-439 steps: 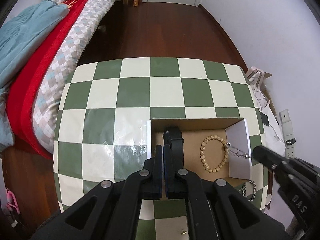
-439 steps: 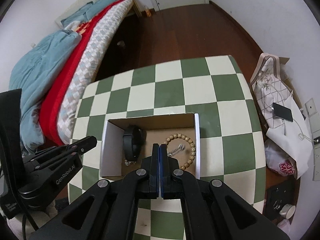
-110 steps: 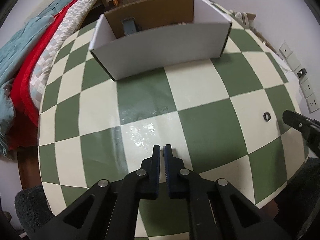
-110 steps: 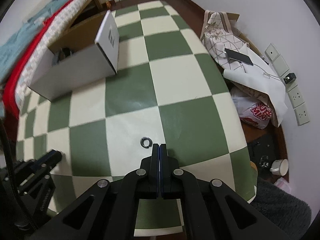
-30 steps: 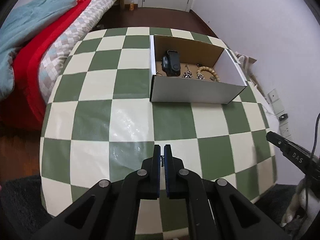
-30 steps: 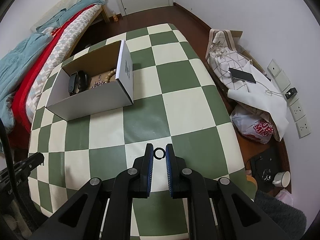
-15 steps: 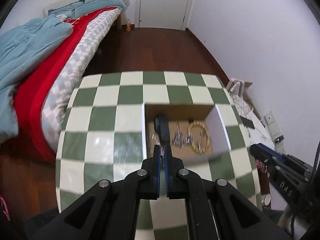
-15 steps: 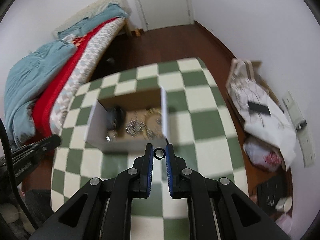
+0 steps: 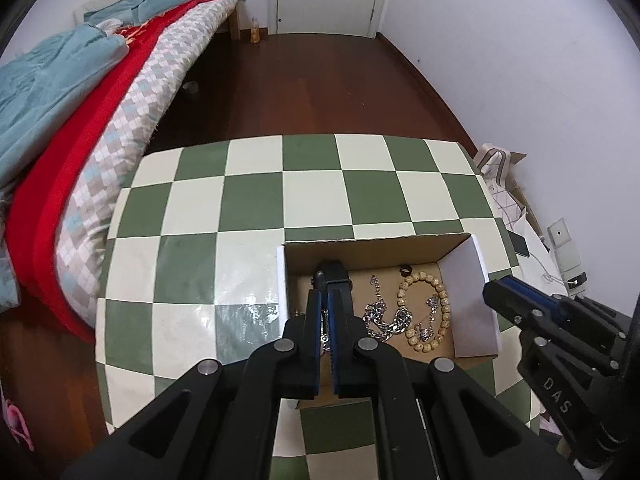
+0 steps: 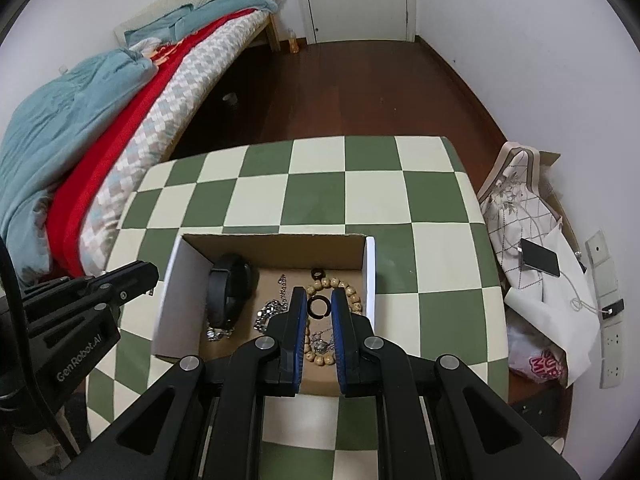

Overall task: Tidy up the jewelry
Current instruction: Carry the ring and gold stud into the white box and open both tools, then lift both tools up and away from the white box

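Observation:
An open cardboard box (image 10: pixel 370 276) with white outer walls stands on the chequered table. Inside lie a black watch (image 10: pixel 228 284), a silver chain (image 10: pixel 268 314), a wooden bead bracelet (image 10: pixel 354 296) and a small dark ring (image 10: pixel 317 273). My right gripper (image 10: pixel 318 295) hangs over the box, shut on a black ring (image 10: pixel 319 306) pinched between its blue pads. My left gripper (image 9: pixel 324 299) is shut above the box's left part, just over the watch (image 9: pixel 334 272); whether it holds anything tiny I cannot tell. The chain (image 9: pixel 384 318) and bracelet (image 9: pixel 430 312) lie to its right.
The green and cream chequered table (image 9: pixel 312 196) stretches beyond and left of the box. A bed (image 9: pixel 80 100) with red and blue covers runs along the left. A patterned bag and a phone (image 10: pixel 538 256) lie off the table's right edge, near wall sockets.
Both grippers have travelled forward from the table's near part to above the open box, which now lies right under them. The black ring stays pinched in the right gripper.

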A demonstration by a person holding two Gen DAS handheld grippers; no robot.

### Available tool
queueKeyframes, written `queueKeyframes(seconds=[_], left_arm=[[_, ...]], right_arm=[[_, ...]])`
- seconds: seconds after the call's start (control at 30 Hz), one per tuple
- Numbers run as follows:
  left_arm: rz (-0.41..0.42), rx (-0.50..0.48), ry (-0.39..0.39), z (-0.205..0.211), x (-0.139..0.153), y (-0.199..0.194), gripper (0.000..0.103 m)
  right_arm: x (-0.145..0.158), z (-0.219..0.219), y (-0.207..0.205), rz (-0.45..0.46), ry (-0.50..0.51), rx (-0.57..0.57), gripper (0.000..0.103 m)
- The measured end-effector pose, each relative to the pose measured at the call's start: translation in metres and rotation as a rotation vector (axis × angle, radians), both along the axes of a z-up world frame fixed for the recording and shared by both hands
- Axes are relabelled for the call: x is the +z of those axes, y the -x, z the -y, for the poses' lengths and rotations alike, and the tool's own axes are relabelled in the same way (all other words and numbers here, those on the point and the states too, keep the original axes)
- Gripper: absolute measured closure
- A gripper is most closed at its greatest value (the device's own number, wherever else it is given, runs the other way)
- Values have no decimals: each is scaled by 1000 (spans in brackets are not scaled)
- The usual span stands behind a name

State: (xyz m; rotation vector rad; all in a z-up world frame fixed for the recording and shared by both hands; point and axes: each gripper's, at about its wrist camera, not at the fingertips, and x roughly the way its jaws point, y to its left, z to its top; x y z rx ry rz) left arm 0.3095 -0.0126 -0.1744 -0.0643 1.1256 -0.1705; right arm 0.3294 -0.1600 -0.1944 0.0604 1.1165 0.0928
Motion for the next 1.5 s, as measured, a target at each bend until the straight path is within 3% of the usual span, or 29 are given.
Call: queueKeyframes(seconds=[0.37, 0.4, 0.47, 0.5, 0.53, 0.63, 0.73, 0.9, 1.2, 1.5], left_arm=[[-23, -3, 71, 6, 5, -4, 95], [-14, 4, 59, 6, 7, -3, 89], [6, 21, 30, 4, 12, -2, 50], [15, 29, 21, 2, 14, -2, 10], [24, 38, 17, 0, 15, -1, 0], [37, 63, -7, -7, 19, 1, 0], [45, 85, -50, -12, 21, 5, 0], [61, 111, -83, -19, 25, 16, 0], [110, 139, -95, -24, 51, 52, 0], [207, 137, -67, -30, 103, 108, 0]], right_arm=[[-11, 8, -2, -35, -82, 30, 87], [-10, 9, -1, -37, -76, 25, 82], [-8, 13, 1, -35, -77, 10, 49], [-7, 13, 3, -37, -74, 6, 42], [-6, 14, 4, -34, -68, 1, 36], [-2, 16, 8, -36, -41, -11, 34], [-1, 19, 10, -43, -2, -39, 10], [3, 25, 16, -52, 59, -90, 1], [28, 30, 41, -30, 119, -125, 0], [94, 22, 100, 72, 147, -126, 0]])
